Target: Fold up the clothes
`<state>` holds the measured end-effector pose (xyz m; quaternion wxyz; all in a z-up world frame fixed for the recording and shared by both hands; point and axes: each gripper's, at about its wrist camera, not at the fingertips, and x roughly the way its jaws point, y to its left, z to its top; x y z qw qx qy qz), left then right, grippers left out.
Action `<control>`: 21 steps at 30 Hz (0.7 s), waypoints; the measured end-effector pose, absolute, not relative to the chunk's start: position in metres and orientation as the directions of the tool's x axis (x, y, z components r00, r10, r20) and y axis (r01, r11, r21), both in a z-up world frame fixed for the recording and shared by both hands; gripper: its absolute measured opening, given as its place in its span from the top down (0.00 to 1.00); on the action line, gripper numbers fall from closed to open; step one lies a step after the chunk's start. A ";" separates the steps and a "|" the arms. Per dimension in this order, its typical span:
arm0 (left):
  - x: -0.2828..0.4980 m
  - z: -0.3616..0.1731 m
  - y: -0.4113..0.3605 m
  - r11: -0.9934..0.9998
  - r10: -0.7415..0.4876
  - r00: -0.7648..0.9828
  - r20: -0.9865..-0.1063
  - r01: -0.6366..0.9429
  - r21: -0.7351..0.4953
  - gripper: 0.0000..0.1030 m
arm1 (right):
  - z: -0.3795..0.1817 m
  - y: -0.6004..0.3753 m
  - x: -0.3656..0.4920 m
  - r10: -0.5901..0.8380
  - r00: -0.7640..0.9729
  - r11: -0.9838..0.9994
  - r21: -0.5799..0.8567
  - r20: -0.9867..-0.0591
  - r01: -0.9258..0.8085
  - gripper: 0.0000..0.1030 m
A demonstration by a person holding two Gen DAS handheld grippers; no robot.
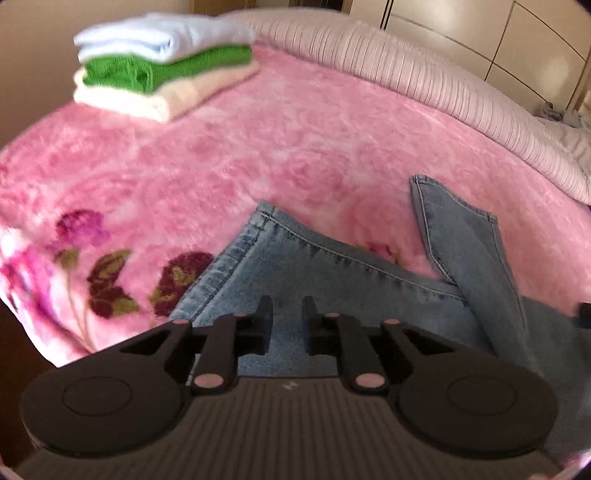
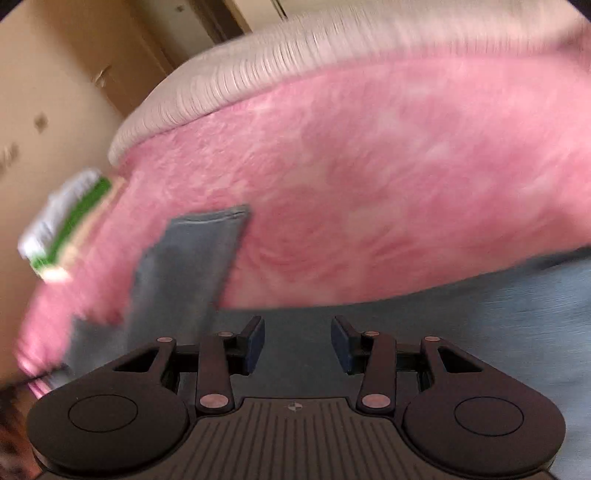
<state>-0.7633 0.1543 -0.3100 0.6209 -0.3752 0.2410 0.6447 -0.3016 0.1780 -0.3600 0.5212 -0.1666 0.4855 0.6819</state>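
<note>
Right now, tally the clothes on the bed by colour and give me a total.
Blue denim: 1, the jeans spread out unfolded on the pink blanket.
Pale blue: 1, the top item of the folded stack.
Green: 1, the middle item.
Cream: 1, the bottom item.
Total: 4 garments, 3 folded and 1 unfolded.

Jeans [image 1: 332,269] on blanket [image 1: 258,147]

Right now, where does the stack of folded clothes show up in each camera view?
Left wrist view: stack of folded clothes sits upper left, on the pink blanket.
Right wrist view: same stack, blurred and tilted, at the left edge.
Shared landmark: the jeans in front of both tools.
</note>
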 end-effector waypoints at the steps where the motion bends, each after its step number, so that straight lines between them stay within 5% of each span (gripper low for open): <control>1: -0.765 -0.311 0.155 -0.117 0.611 0.053 -0.790 -0.981 -0.156 0.89 | -0.371 0.188 -0.303 0.540 -0.448 0.041 0.553 -0.713 -0.832 0.58; 5: -0.780 -0.313 0.146 -0.138 0.601 0.078 -0.796 -0.970 -0.199 0.89 | -0.413 0.227 -0.309 0.520 -0.605 0.145 0.761 -0.602 -0.633 0.58; 9: -0.803 -0.315 0.134 -0.182 0.602 0.115 -0.790 -0.944 -0.276 0.89 | -0.421 0.244 -0.328 0.520 -0.622 0.144 0.778 -0.585 -0.611 0.59; 11: -0.811 -0.314 0.131 -0.199 0.605 0.123 -0.786 -0.933 -0.299 0.89 | -0.418 0.249 -0.345 0.488 -0.629 0.106 0.757 -0.605 -0.645 0.88; 12: -0.815 -0.314 0.130 -0.208 0.607 0.121 -0.785 -0.929 -0.305 0.89 | -0.419 0.252 -0.356 0.460 -0.636 0.089 0.745 -0.620 -0.662 0.90; 14: -0.823 -0.312 0.126 -0.228 0.612 0.108 -0.783 -0.924 -0.306 0.89 | -0.397 0.241 -0.381 0.490 -0.639 -0.046 0.714 -0.593 -0.698 0.99; 21: -0.853 -0.295 0.106 -0.302 0.653 0.059 -0.755 -0.894 -0.331 0.89 | -0.322 0.199 -0.476 0.512 -0.717 -0.509 0.505 -0.474 -0.697 0.99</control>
